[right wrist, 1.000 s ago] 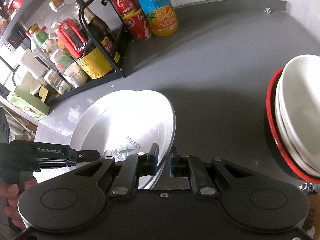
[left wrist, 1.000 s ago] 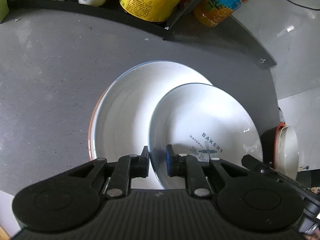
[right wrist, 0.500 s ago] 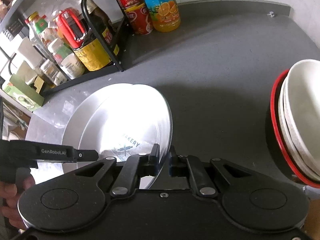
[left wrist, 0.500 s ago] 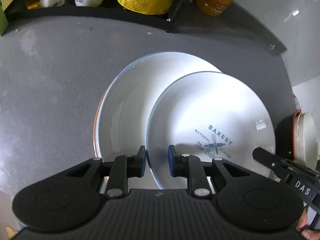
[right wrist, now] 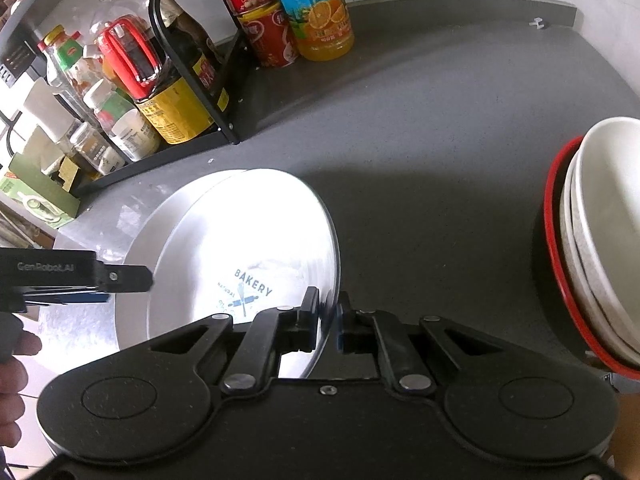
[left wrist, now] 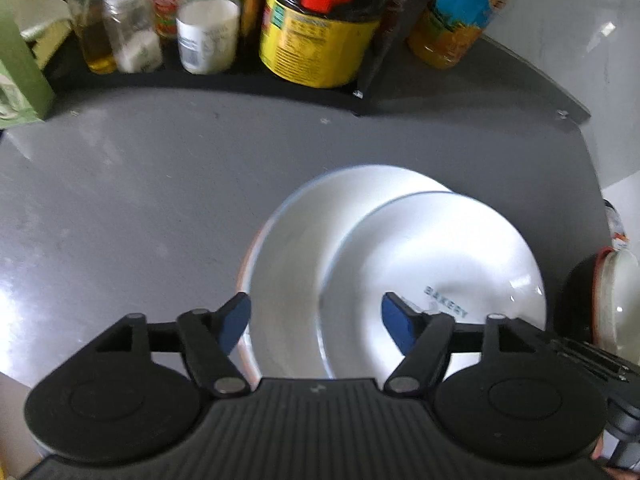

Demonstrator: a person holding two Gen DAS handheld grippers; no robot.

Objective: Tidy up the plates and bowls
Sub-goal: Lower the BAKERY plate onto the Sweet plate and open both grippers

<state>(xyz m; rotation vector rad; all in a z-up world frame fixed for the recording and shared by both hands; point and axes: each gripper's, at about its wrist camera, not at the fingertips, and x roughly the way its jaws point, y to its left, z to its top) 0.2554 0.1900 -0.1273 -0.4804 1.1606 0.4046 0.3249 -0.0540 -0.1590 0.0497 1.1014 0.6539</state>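
Two plates sit overlapped near the bottle rack [right wrist: 200,92] on the table [right wrist: 440,140]: my right gripper [right wrist: 328,320] pinches the bakery plate [right wrist: 256,248] rim, my left gripper [left wrist: 316,322] jaws spread, so one-sided hold could let it slide off the larger plate [left wrist: 292,248].

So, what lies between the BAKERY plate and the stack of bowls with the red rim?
Only bare grey countertop, as the right wrist view shows. The BAKERY plate, pinched at its rim by the right gripper, is apart from the bowl stack.
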